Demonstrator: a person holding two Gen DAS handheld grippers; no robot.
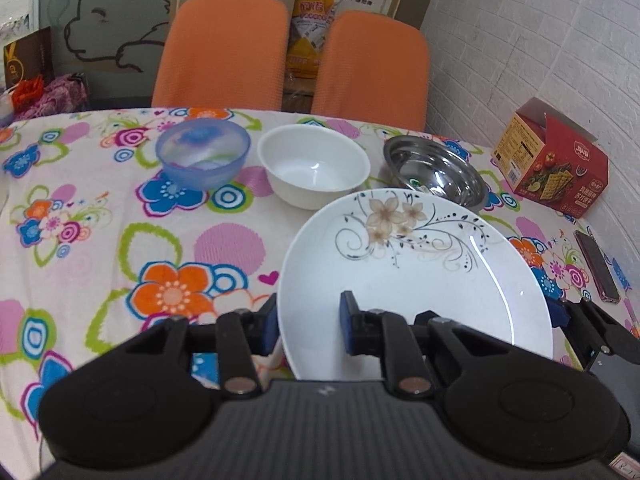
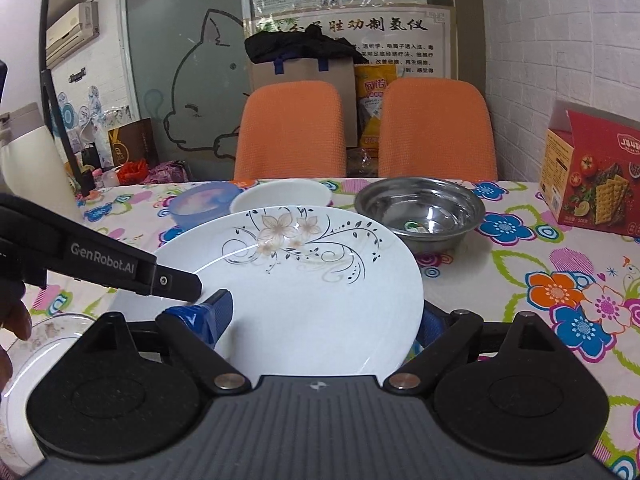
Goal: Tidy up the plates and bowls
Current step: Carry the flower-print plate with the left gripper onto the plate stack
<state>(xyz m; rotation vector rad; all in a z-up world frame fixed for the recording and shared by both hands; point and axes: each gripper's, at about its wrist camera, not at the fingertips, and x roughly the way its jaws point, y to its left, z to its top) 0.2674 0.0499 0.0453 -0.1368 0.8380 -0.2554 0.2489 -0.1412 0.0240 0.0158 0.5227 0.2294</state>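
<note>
A white plate with a flower pattern (image 1: 420, 276) (image 2: 304, 280) is held above the flowered tablecloth. My left gripper (image 1: 310, 324) is shut on its left rim, one pad under it and one on top. My right gripper (image 2: 324, 318) straddles the plate's right part, one blue pad on top and one at the right rim; how tightly it grips is unclear. Behind stand a blue plastic bowl (image 1: 203, 152) (image 2: 202, 204), a white bowl (image 1: 314, 164) (image 2: 280, 196) and a steel bowl (image 1: 436, 172) (image 2: 420, 210).
A red cracker box (image 1: 552, 160) (image 2: 592, 168) stands at the right. A phone (image 1: 598, 266) lies near the right edge. Another plate (image 2: 24, 376) sits at the lower left. Two orange chairs (image 1: 224, 52) stand behind the table.
</note>
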